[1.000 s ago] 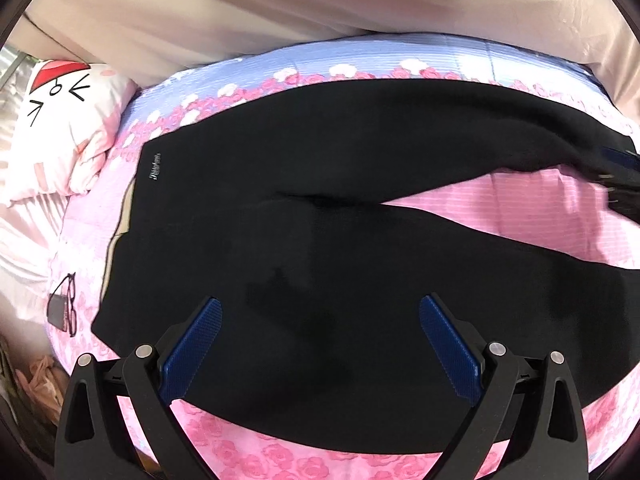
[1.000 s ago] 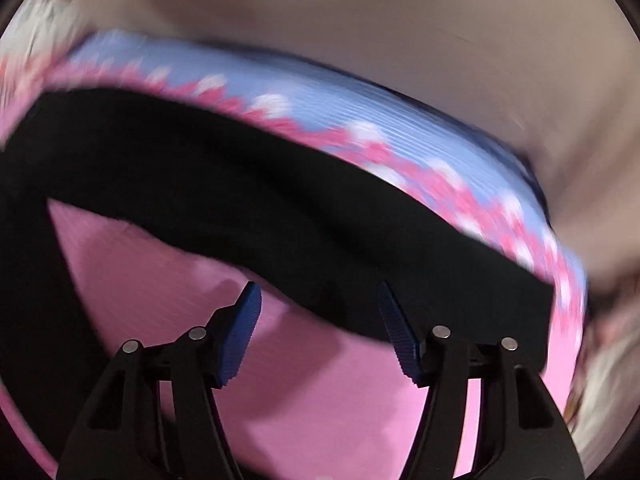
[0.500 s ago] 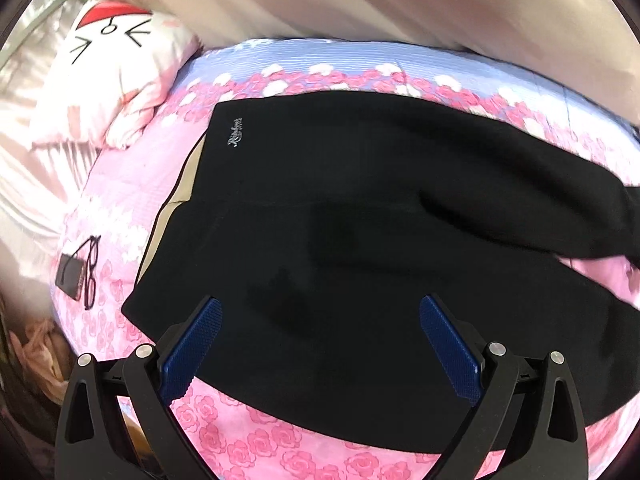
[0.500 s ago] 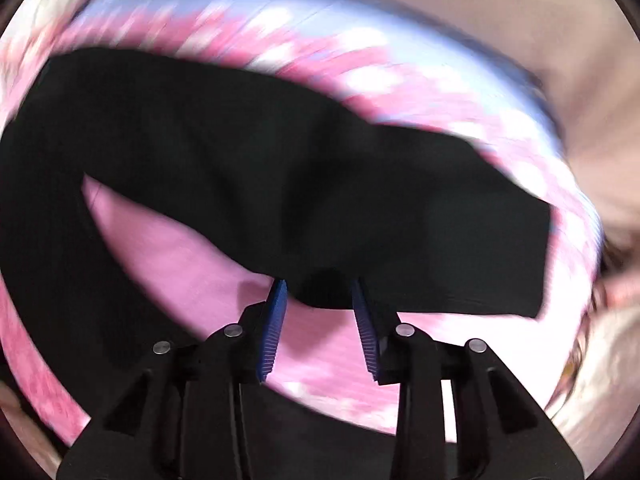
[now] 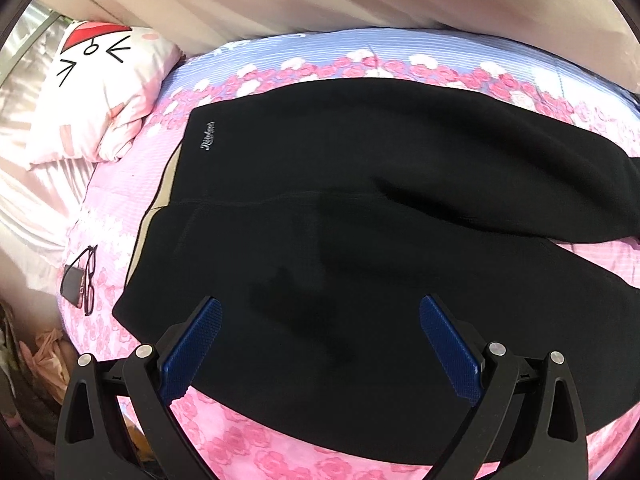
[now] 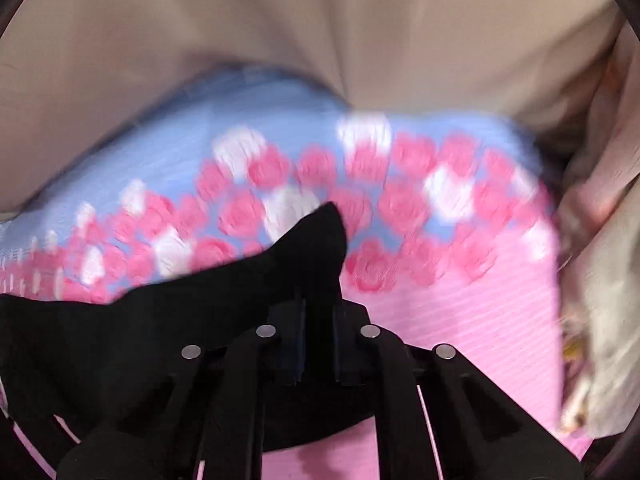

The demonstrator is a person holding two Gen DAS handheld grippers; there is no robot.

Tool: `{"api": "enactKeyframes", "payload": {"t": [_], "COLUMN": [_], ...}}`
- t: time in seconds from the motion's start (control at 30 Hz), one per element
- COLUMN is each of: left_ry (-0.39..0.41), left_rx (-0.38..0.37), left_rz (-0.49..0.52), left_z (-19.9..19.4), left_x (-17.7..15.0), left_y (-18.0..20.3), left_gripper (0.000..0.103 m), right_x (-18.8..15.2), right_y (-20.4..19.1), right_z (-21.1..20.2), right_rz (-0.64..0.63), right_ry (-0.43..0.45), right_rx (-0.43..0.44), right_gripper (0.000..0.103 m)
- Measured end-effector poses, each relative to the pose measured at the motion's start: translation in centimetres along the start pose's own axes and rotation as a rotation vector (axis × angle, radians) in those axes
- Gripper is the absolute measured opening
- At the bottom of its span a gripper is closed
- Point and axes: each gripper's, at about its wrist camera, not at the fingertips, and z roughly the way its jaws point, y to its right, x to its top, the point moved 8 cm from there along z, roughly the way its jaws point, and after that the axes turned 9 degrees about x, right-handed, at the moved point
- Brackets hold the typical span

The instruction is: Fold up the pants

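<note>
At the far left of the left wrist view a white pillow (image 5: 100,92) printed with a cartoon face lay against the head of the bed, on pale pink bedding. Below it, near the bed's left edge, a pair of black-framed glasses (image 5: 90,276) rested on a small dark flat object (image 5: 72,286), possibly a phone or case; they lay just beside the waistband and clear of it. The bedsheet (image 5: 280,452), pink with rose print and a blue band along its far side, carried the black pants (image 5: 360,208), spread across most of the bed with the waistband to the left, a small white logo near that end and a tan lining showing at the waist edge. The upper leg lay draped over the lower one towards the right, with a strip of pink sheet visible between them at the right edge. The left gripper (image 5: 320,344) hovered over the lower leg with its blue pads spread wide and nothing between them. A beige curtain or wall (image 5: 360,0) ran behind the bed.

The right wrist view was motion-blurred. There the right gripper (image 6: 318,344) was closing its jaws, and black fabric of the pants (image 6: 200,320) was pinched between the pads, rising in a peak above the fingers and hiding part of the rose border. At the far right, rumpled beige cloth (image 6: 600,280) hung past the bed's edge.
</note>
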Motion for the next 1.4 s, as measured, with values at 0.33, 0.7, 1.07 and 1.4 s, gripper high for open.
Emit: {"api": "enactKeyframes", "payload": {"t": [0.33, 0.7, 1.07, 1.4], "left_ry": [0.005, -0.026, 0.087, -0.062], "left_rx": [-0.038, 0.043, 0.008, -0.059], "left_rz": [-0.002, -0.155, -0.095, -0.205], "left_z": [0.3, 6.0, 8.6, 21.2], "left_x": [1.0, 4.7, 10.3, 18.8], "left_y": [1.4, -9.0, -13.1, -17.6], "left_gripper": [0.098, 0.098, 0.098, 0.097], "right_x": [-2.7, -13.0, -16.7, -11.2], "right_y": [3.4, -3.6, -14.1, -7.0], "right_z": [-4.8, -9.9, -8.9, -8.8], "right_rz": [0.009, 0.057, 0.075, 0.138], "right_ry": [0.111, 0.122, 0.113, 0.16], "right_rx": [-0.148, -0.075, -0.088, -0.21], "right_gripper": [0.075, 0.077, 0.081, 0.081]}}
